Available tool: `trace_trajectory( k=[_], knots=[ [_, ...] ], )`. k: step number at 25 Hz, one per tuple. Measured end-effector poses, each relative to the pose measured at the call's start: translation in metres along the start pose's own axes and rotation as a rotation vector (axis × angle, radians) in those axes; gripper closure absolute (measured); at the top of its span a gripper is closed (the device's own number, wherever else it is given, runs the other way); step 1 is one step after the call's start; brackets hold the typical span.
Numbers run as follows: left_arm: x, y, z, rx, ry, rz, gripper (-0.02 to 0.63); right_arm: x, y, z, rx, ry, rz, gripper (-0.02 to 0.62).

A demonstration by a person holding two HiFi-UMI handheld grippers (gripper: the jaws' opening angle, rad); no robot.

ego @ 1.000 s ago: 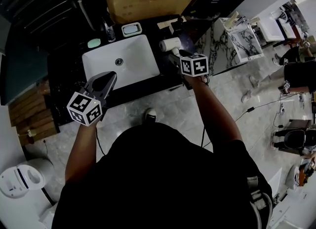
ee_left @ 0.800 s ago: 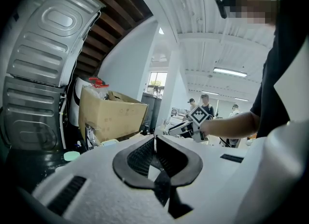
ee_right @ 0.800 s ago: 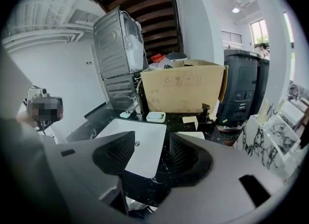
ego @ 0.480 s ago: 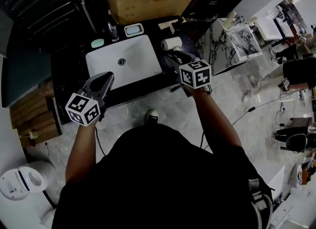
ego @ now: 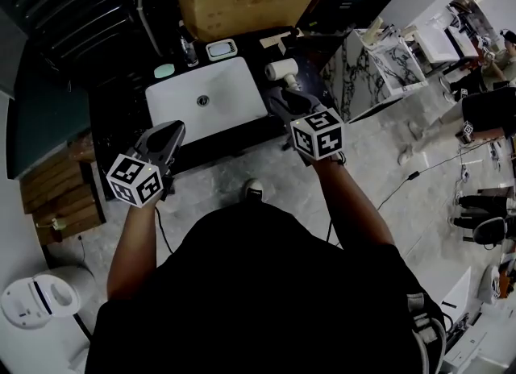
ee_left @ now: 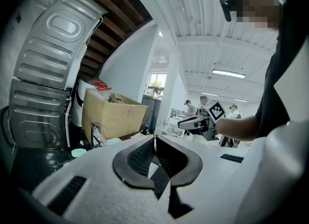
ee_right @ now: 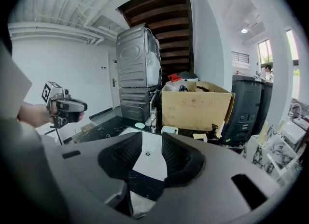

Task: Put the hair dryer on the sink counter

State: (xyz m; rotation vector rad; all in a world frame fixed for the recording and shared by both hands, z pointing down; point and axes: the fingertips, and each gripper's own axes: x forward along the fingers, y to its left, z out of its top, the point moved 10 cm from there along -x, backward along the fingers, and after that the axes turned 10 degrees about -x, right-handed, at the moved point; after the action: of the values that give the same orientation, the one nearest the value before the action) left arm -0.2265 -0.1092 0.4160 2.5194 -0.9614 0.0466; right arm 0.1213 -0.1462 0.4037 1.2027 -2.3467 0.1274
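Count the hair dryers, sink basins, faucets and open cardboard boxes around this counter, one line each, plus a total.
Hair dryer: 1
Sink basin: 1
Faucet: 1
Open cardboard box: 1
Total: 4

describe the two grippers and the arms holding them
The left gripper and right gripper are grey moulded shells with black ribbed pads, each carrying a white cube printed with black square markers. The right one's jaws have just been closing, nothing between them. The person wears a black short-sleeved top; forearms are bare.
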Motion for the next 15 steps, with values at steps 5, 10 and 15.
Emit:
trace_trajectory(
  k=[5, 10, 15],
  knots=[
    [-0.014, -0.01, -0.002, 0.013, 0.001, -0.006, 0.583, -0.016, 0.019, 0.003, -0.016, -0.04, 0.006, 0.474],
    [-0.026, -0.015, -0.004, 0.017, 0.006, -0.008, 0.583, -0.027, 0.033, 0.008, -0.046, -0.062, -0.008, 0.493],
    [-0.039, -0.022, -0.008, 0.018, 0.006, -0.015, 0.583, -0.039, 0.048, 0.005, -0.054, -0.067, -0.012, 0.508]
  ],
)
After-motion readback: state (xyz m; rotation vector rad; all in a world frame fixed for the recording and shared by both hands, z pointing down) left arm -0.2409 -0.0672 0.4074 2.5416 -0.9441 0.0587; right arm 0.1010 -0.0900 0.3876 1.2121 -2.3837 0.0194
